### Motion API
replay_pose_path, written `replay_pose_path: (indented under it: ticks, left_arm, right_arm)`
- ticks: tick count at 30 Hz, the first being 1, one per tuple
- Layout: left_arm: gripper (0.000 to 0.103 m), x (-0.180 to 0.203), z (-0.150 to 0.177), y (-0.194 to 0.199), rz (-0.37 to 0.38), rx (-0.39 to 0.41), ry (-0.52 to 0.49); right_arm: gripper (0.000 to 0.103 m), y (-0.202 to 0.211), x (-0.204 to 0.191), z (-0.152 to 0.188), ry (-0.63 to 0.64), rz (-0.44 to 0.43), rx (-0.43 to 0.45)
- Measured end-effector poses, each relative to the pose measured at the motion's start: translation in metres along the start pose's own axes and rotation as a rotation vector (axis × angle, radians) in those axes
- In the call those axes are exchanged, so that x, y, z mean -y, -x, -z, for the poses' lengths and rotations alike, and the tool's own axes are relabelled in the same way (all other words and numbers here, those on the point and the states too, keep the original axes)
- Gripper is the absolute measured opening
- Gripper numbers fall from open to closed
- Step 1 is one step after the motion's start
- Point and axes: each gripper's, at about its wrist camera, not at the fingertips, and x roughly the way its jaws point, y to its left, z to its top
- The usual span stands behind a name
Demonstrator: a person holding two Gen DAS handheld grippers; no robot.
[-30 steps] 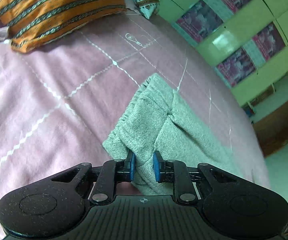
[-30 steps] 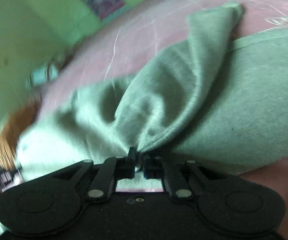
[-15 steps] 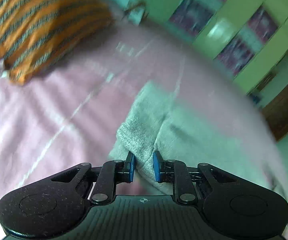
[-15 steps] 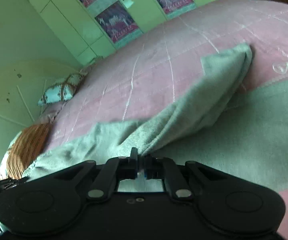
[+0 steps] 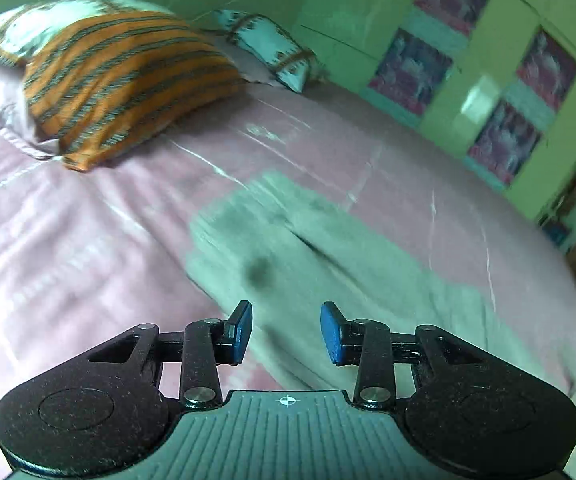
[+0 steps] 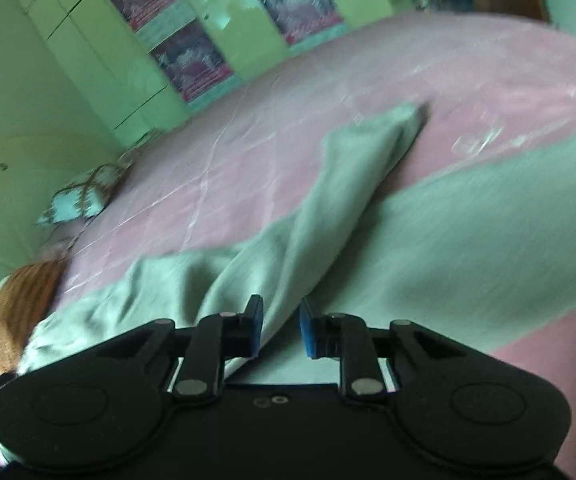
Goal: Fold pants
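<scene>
Grey pants [image 5: 328, 264] lie on a pink bedspread [image 5: 68, 248]. In the left wrist view my left gripper [image 5: 286, 332] is open and empty, a little above the pants' near edge. In the right wrist view the pants [image 6: 468, 232] spread wide, with one leg [image 6: 352, 184] lying folded across toward the far side. My right gripper [image 6: 281, 330] is open, with the edge of that leg lying loose between its jaws, not pinched.
An orange striped pillow [image 5: 120, 80] and a small white patterned pillow [image 5: 268, 48] lie at the head of the bed. Green cupboards with posters [image 5: 488, 80] stand along the far side. The same cupboards [image 6: 192, 40] show in the right wrist view.
Both grippers have opened and let go of the grey fabric. The pants have dropped onto the bed, and both grippers have drawn back a little.
</scene>
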Motion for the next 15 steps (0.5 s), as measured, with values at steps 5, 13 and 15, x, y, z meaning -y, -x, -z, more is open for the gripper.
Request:
replay_pose_path:
  ticks: [5,13,15]
  left_arm:
    - [0.059,0.063,0.037,-0.015,-0.171,-0.048,-0.175]
    - [0.081,0.065,0.045,-0.029,-0.179,-0.142,-0.171]
    - [0.081,0.065,0.044,-0.031,-0.168,-0.151,-0.175]
  right_arm:
    - [0.013,-0.03,-0.002,-0.027,0.111,0.045,-0.006]
    - [0.012,-0.099,-0.028,-0.043,0.386,0.18,-0.115]
    - [0.0,-0.096,-0.025,-0.038,0.419,0.222,-0.122]
